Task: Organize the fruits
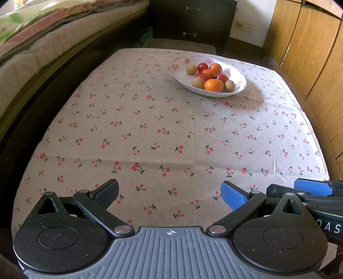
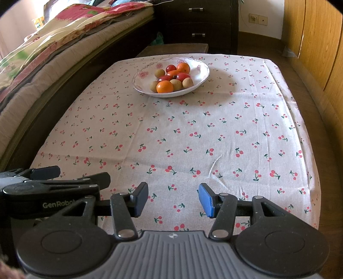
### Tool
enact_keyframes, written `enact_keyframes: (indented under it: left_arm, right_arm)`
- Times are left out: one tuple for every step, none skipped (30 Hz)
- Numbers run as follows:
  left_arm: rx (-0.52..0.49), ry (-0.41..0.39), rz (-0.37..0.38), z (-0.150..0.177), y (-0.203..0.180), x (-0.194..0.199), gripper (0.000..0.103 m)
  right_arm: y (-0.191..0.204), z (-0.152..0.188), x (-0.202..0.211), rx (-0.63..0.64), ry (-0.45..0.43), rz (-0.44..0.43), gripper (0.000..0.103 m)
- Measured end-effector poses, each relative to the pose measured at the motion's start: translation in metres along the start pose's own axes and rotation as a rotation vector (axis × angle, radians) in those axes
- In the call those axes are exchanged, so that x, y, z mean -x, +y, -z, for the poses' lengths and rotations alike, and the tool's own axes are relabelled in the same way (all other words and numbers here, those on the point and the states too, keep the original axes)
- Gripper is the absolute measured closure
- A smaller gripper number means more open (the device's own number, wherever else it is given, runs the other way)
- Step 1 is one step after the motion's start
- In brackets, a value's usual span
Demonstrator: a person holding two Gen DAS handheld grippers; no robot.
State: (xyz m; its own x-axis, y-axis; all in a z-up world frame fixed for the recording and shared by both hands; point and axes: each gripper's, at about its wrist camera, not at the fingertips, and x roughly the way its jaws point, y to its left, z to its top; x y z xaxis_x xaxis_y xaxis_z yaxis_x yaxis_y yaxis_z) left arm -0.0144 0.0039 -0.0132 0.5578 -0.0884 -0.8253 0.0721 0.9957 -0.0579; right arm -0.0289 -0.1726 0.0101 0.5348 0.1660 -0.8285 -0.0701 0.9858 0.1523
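Note:
A white floral bowl (image 1: 238, 74) stands at the far end of the table and shows in the right wrist view too (image 2: 140, 75). It holds several fruits: oranges (image 1: 212, 85) (image 2: 164, 87), red fruits (image 1: 221, 77) (image 2: 182, 75) and small brown fruits (image 1: 191, 69) (image 2: 187, 82). My left gripper (image 1: 169, 194) is open and empty over the near end of the table. My right gripper (image 2: 173, 199) is open and empty beside it, also at the near end. Each gripper shows at the edge of the other's view: the right one (image 1: 300, 188) and the left one (image 2: 79, 175).
The table wears a cherry-print cloth (image 1: 163, 128) (image 2: 214, 133). A bed with quilts (image 1: 42, 43) (image 2: 53, 47) runs along the left. A dark drawer cabinet (image 1: 193, 19) (image 2: 197, 23) stands behind the table. Wooden wardrobe doors (image 1: 310, 47) (image 2: 317, 38) line the right.

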Motion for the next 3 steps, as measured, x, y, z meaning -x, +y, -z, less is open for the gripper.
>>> enact_keyframes:
  left_arm:
    - [0.003, 0.002, 0.000, 0.0006, 0.0004, -0.0001, 0.001]
    - [0.005, 0.005, -0.001, 0.0000, 0.0003, -0.0005, 0.001]
    - [0.008, 0.007, -0.001, 0.0006, 0.0008, -0.0005, 0.001]
  right_arm:
    - [-0.0001, 0.0007, 0.0002, 0.001, 0.001, 0.000, 0.051]
    - [0.0003, 0.0018, -0.0004, 0.001, 0.002, 0.000, 0.051]
    - [0.0004, 0.0024, -0.0007, 0.002, 0.002, -0.001, 0.051]
